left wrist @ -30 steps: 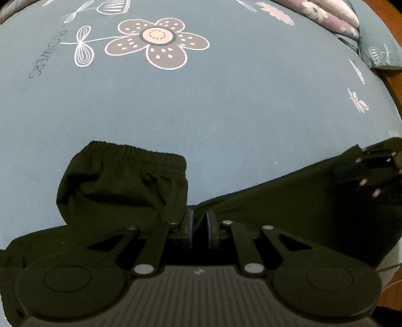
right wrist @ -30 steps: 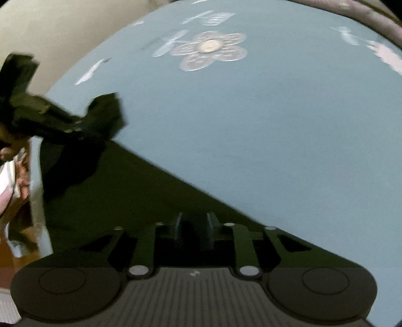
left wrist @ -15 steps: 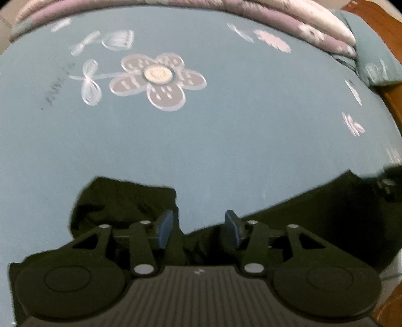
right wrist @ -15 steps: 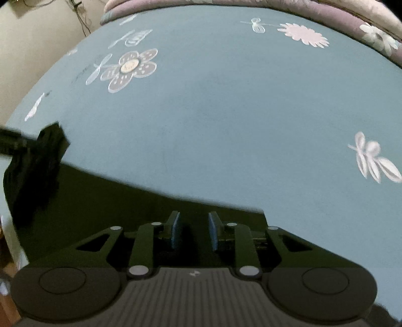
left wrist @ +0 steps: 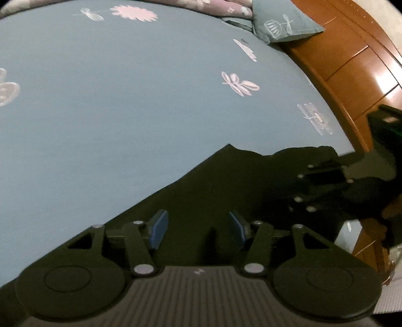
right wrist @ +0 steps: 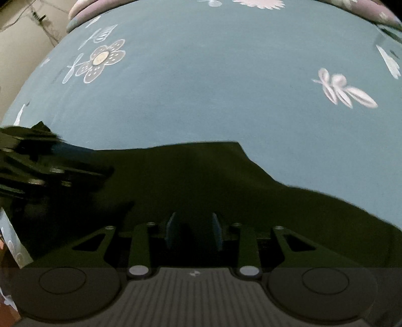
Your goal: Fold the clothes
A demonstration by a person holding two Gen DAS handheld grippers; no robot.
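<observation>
A black garment lies spread on the blue flowered bedsheet. My left gripper hovers over its near part with its jaws opening. The blue pads stand well apart and press on nothing, with only a low ridge of cloth beneath them. My right gripper is over the same garment, its jaws also opening, its pads apart and clear of the cloth. Each gripper shows in the other's view: the right gripper at the right edge, the left gripper blurred at the left edge.
A wooden bed frame runs along the right side of the sheet, with a blue pillow at the far corner. Folded purple bedding lies along the far edge. A beige floor shows beyond the bed's left side.
Both grippers were shut on the black garment and have opened and let it go. The left view has swung right across the bed, and the garment now lies flatter.
</observation>
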